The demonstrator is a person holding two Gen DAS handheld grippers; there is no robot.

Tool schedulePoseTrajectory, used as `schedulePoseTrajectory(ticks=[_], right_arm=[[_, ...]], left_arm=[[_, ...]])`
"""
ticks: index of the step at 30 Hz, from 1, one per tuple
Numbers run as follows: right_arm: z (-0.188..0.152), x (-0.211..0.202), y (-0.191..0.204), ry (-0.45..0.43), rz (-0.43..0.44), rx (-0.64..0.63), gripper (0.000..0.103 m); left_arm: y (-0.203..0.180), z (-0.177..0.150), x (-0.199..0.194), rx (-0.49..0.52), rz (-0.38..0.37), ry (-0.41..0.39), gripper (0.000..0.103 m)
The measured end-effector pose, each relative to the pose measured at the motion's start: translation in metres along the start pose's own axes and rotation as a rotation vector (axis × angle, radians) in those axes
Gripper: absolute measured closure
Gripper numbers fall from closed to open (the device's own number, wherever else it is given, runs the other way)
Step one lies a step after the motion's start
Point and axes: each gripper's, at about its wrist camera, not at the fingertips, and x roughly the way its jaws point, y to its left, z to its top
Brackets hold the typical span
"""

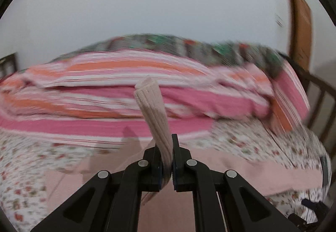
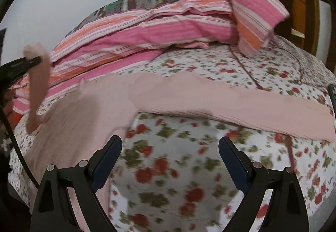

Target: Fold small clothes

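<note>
Left gripper [image 1: 167,160] clamped tight on the ribbed cuff [image 1: 154,114] of a pale pink long-sleeved top [image 2: 189,95], lifting that sleeve clear of the bed. Rest of the top spread flat across the floral bedsheet [image 2: 168,169], other sleeve stretched out toward the right edge. Right gripper [image 2: 170,158] spread wide above the bedsheet, nothing between its pads, just beside the top's body. Behind, a rumpled pink-and-orange striped blanket [image 1: 126,89], near a wooden door [image 1: 300,21].
</note>
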Motion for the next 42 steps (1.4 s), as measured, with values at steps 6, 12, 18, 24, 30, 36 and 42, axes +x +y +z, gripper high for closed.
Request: schedulePoseTrajectory(ticks=[6, 12, 18, 24, 30, 36, 42], right_arm=[[-0.011, -0.004, -0.015, 0.019, -0.018, 0.021, 0.011], [-0.013, -0.003, -0.013, 0.035, -0.016, 0.016, 0.011], [0.002, -0.001, 0.010, 0.005, 0.021, -0.010, 0.011], [0.014, 0.021, 0.042, 0.000, 0.080, -0.039, 0.042], [0.018, 0.057, 0.063, 0.018, 0.083, -0.035, 0.053], [0.010, 0.087, 0.070, 0.024, 0.075, -0.018, 0.053], [0.009, 0.091, 0.071, 0.018, 0.079, -0.030, 0.051]], left_arm=[[-0.081, -0.052, 0.046, 0.092, -0.137, 0.191, 0.096], [-0.072, -0.064, 0.046, 0.056, -0.192, 0.285, 0.073], [0.013, -0.052, 0.010, -0.051, -0.113, 0.176, 0.035], [0.128, -0.080, -0.020, -0.171, 0.086, 0.139, 0.031], [0.209, -0.115, -0.012, -0.295, 0.118, 0.220, 0.036], [0.216, -0.122, 0.028, -0.321, 0.034, 0.248, 0.047], [0.216, -0.126, 0.037, -0.346, 0.032, 0.193, 0.089]])
